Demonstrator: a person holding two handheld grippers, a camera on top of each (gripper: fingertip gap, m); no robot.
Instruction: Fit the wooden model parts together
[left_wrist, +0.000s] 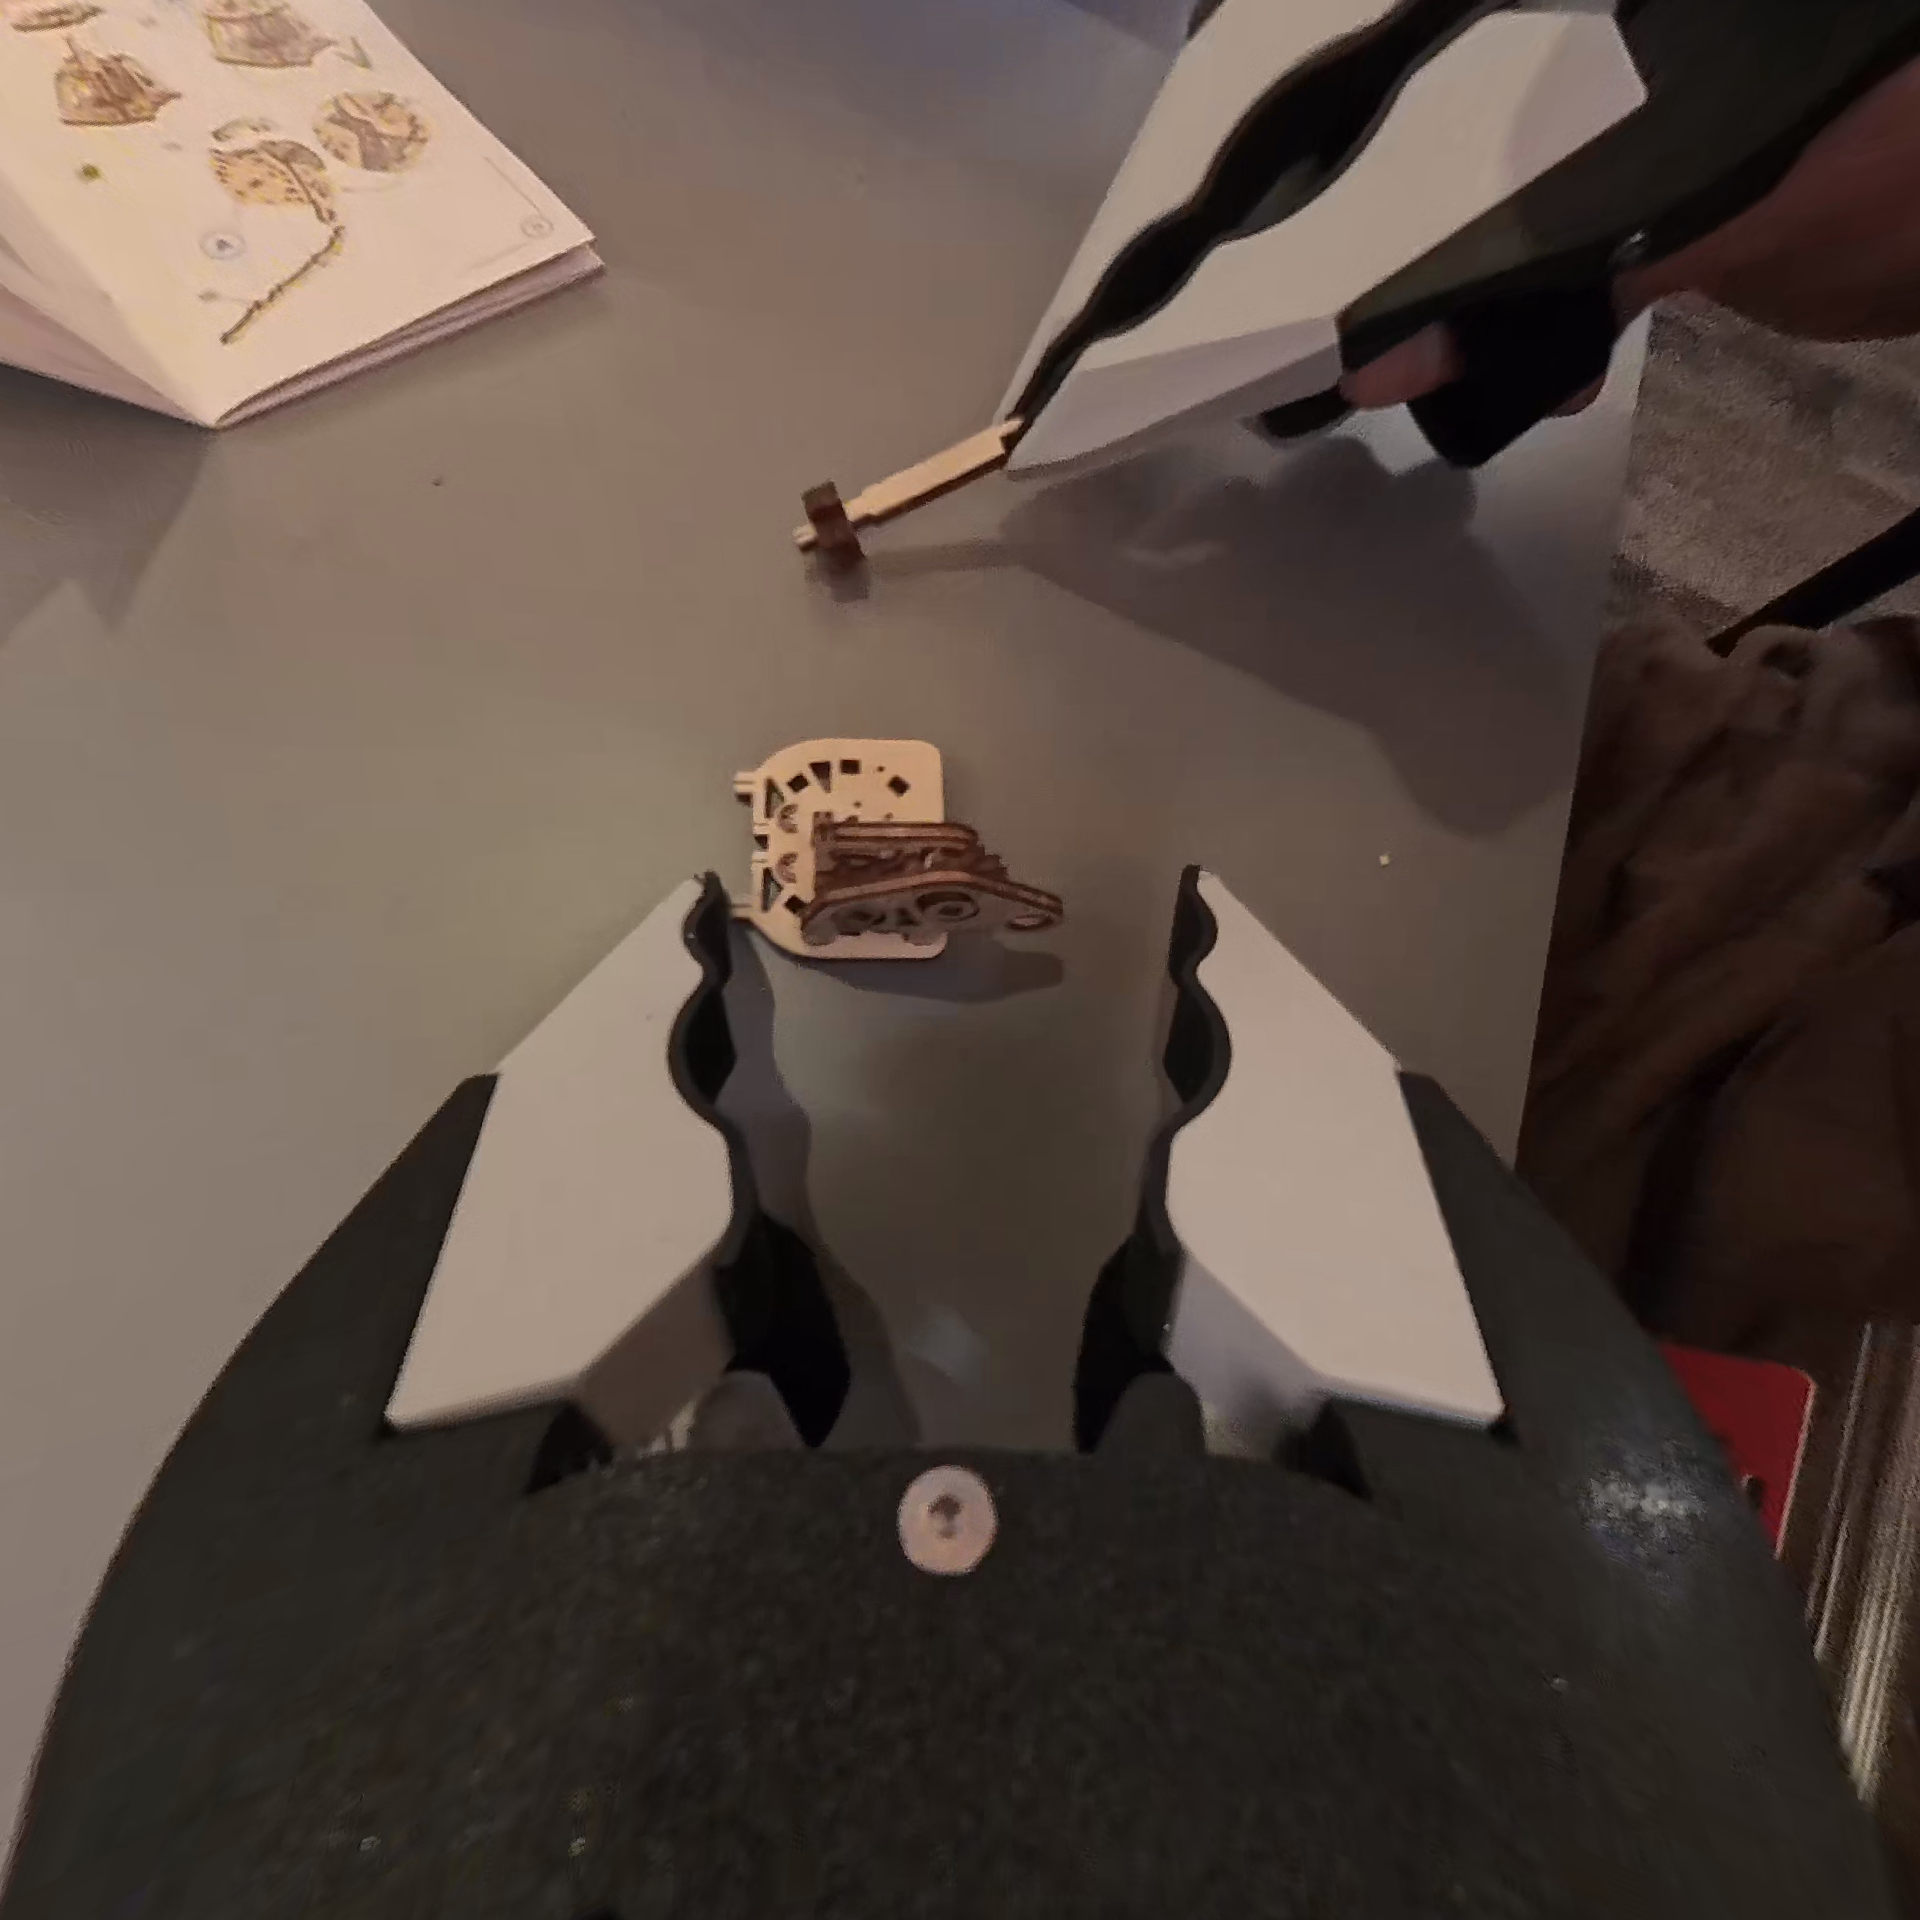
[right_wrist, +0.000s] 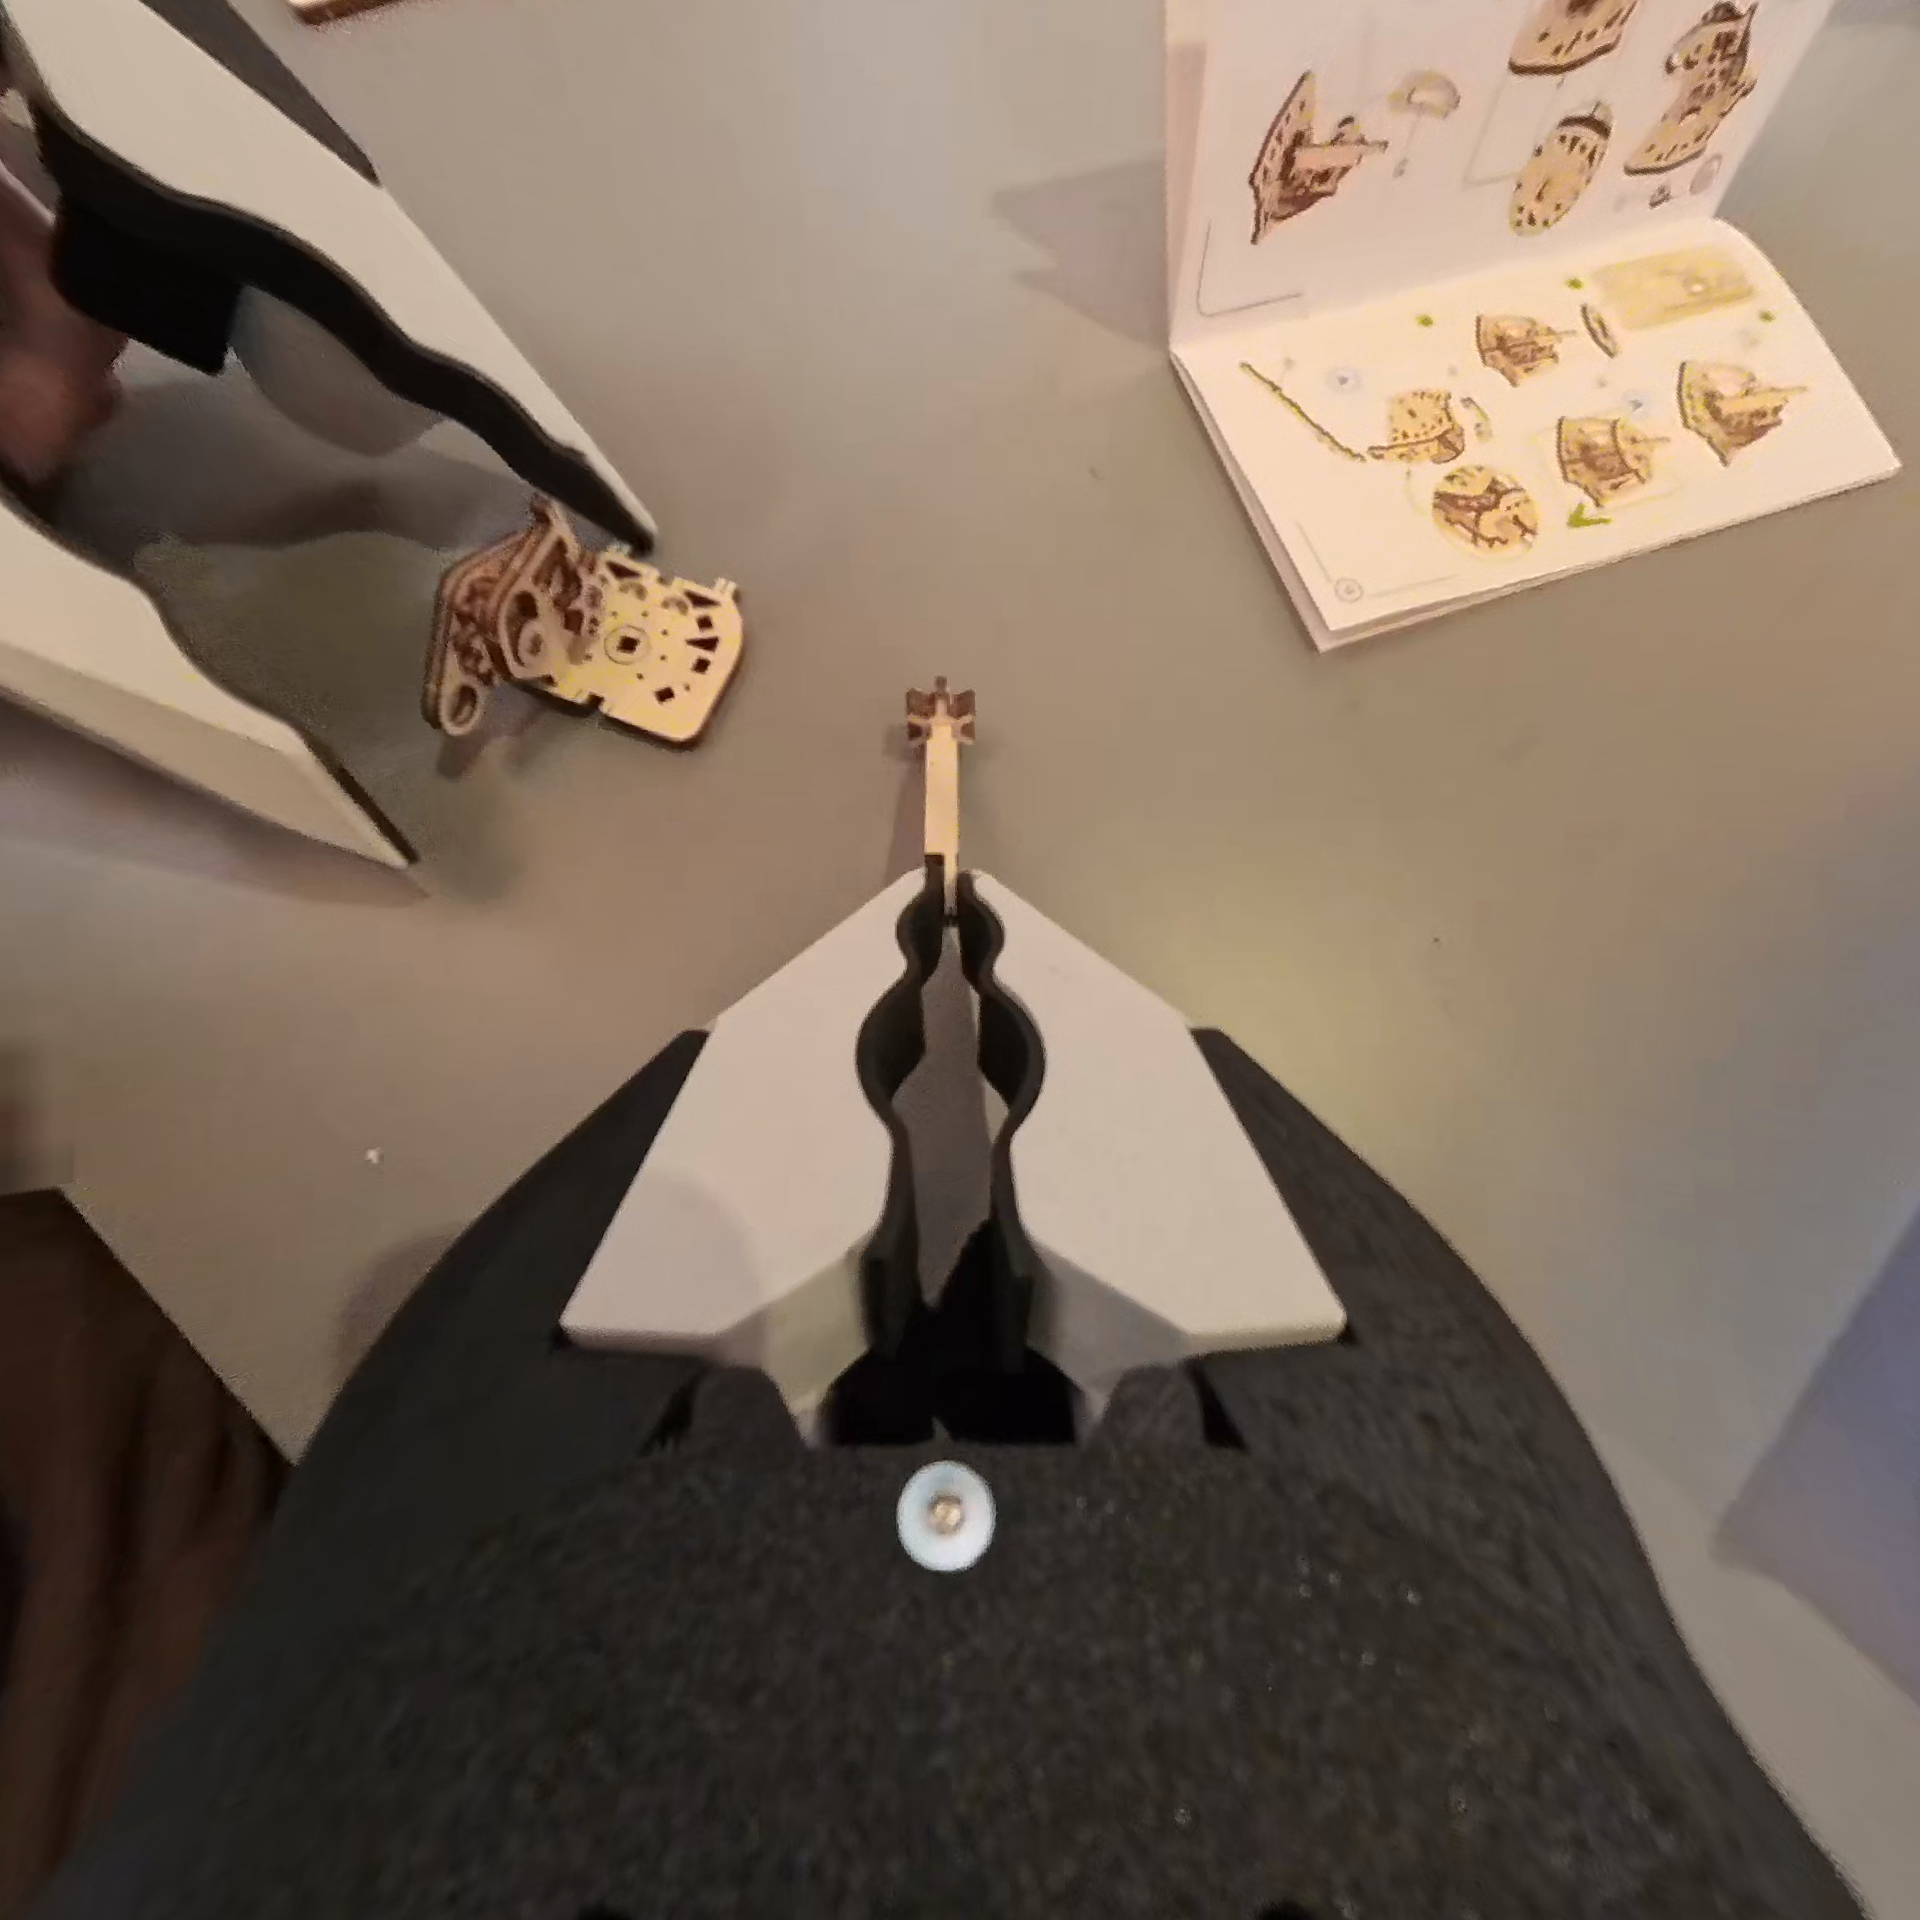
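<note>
Right gripper: jaws clenched on end of axle, small gear at its far tip, held low over counter.
Left gripper: jaws released, holding nothing, either side of model, which lies on counter; one jaw tip touching or just beside its edge.
Booklet open, well apart.
Step, as judged: pin picked, model not yet gripped.
Next: left clamps model steady; right aligns axle tip with square hole in plate, presses in. Needs fine aim.
</note>
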